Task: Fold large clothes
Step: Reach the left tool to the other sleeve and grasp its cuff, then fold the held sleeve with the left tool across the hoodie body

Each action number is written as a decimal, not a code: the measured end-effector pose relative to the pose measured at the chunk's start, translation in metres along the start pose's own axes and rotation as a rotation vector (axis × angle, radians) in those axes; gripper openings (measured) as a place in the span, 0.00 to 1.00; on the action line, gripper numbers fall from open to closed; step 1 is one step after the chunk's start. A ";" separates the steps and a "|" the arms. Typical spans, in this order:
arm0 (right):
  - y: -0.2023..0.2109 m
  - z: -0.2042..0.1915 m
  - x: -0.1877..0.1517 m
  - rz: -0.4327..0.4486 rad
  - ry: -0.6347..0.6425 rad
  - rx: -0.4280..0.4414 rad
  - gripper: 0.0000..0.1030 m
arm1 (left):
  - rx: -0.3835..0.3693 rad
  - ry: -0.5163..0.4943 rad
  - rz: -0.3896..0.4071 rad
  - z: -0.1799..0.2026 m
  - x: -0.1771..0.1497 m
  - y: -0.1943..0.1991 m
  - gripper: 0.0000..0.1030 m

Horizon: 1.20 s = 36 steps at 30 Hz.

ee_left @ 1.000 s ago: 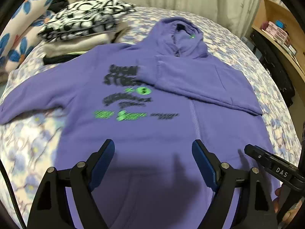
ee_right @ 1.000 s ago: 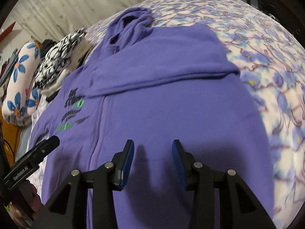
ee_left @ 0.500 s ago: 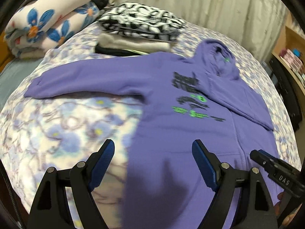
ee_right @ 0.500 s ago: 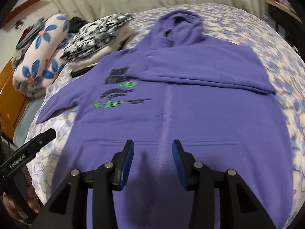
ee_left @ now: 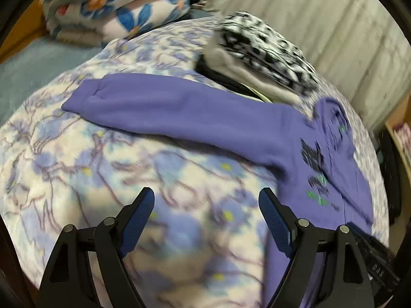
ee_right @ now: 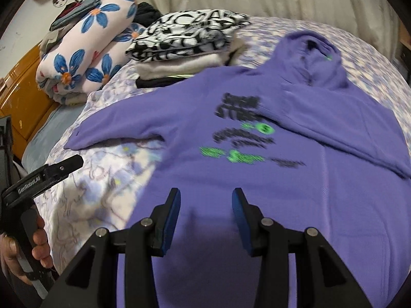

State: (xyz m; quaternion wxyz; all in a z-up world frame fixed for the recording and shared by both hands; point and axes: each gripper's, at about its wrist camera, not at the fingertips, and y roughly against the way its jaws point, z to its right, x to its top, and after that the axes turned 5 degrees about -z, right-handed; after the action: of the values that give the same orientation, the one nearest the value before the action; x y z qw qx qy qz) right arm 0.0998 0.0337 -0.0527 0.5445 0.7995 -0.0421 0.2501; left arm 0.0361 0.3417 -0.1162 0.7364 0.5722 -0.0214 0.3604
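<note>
Both tools gape empty, the left gripper (ee_left: 206,201) above the floral bedspread (ee_left: 77,179) beside the outstretched sleeve (ee_left: 179,118), the right gripper (ee_right: 206,202) over the purple hoodie (ee_right: 282,179).

counts on the bed

one purple hoodie (ee_right: 269,179), one stack of folded clothes (ee_right: 190,43) upper centre, one floral rolled quilt (ee_right: 84,48) upper left, two grippers: left (ee_left: 206,218), right (ee_right: 205,214).

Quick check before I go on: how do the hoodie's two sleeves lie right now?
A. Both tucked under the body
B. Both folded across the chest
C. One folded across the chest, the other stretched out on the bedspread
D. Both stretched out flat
C: in the right wrist view one sleeve lies across the purple hoodie, while the other sleeve stretches out over the bedspread.
</note>
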 end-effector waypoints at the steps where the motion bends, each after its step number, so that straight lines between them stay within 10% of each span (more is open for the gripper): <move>1: -0.005 -0.006 0.004 0.003 0.001 0.008 0.40 | -0.016 0.026 -0.008 -0.011 0.007 -0.006 0.80; 17: -0.070 -0.043 0.050 0.000 0.005 0.055 0.40 | -0.215 0.379 -0.040 -0.124 0.090 -0.095 0.79; 19: -0.076 -0.041 0.049 -0.012 -0.005 0.059 0.40 | -0.177 0.379 -0.025 -0.126 0.097 -0.097 0.62; 21: -0.079 -0.037 0.046 -0.024 -0.019 0.068 0.40 | -0.067 0.352 -0.019 -0.122 0.103 -0.098 0.16; 24: -0.078 -0.029 0.042 -0.031 -0.037 0.075 0.40 | -0.055 0.364 0.006 -0.117 0.105 -0.091 0.08; 36: -0.028 0.039 0.026 0.057 -0.173 0.100 0.40 | -0.150 -0.104 0.120 0.102 0.095 -0.017 0.07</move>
State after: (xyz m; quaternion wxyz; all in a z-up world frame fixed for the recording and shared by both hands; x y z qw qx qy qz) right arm 0.1456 0.0154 -0.0762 0.4907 0.8429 -0.0992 0.1972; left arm 0.1547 0.3005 -0.0528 0.7522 0.5311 -0.1207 0.3709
